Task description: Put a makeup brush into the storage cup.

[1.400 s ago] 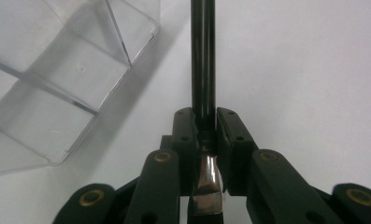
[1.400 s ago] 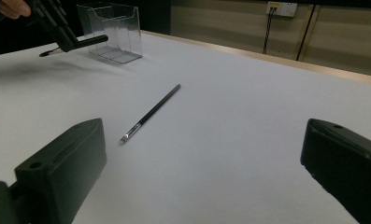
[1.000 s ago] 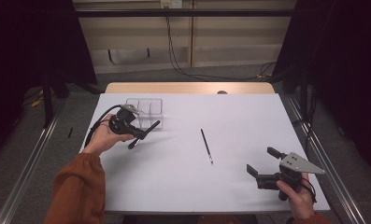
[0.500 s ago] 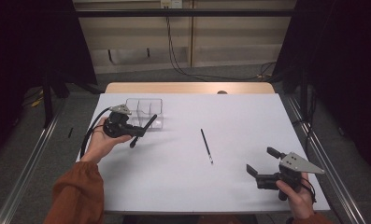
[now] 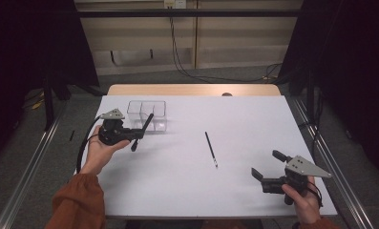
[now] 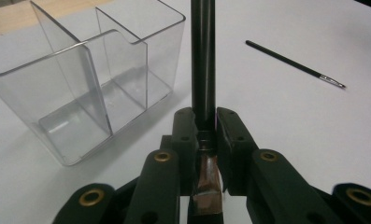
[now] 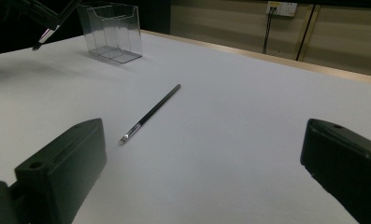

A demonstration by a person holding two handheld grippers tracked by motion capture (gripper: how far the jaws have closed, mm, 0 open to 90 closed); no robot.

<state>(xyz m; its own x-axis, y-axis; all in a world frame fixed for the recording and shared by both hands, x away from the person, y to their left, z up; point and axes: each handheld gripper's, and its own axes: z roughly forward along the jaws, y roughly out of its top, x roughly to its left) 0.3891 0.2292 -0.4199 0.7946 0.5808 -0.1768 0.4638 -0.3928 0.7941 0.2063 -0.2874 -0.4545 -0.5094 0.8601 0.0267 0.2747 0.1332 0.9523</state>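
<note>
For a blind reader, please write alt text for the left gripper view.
The left gripper, its black jaws shut, holds a thin black brush upright beside a clear plastic compartment box on the white table. Another thin black brush lies farther off.

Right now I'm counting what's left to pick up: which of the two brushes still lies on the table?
The thin brush lying mid-table, untouched. The other brush is clamped in the left gripper, beside the clear organizer.

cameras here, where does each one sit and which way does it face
High view: above the person's side, looking forward and down at the white table; both forearms enter from the bottom.
Left gripper view: rides the left hand-held gripper, shut on a dark brush, facing the clear box.
Right gripper view: rides the right hand-held gripper, jaws open, low across the table.
All share the lying brush.
</note>
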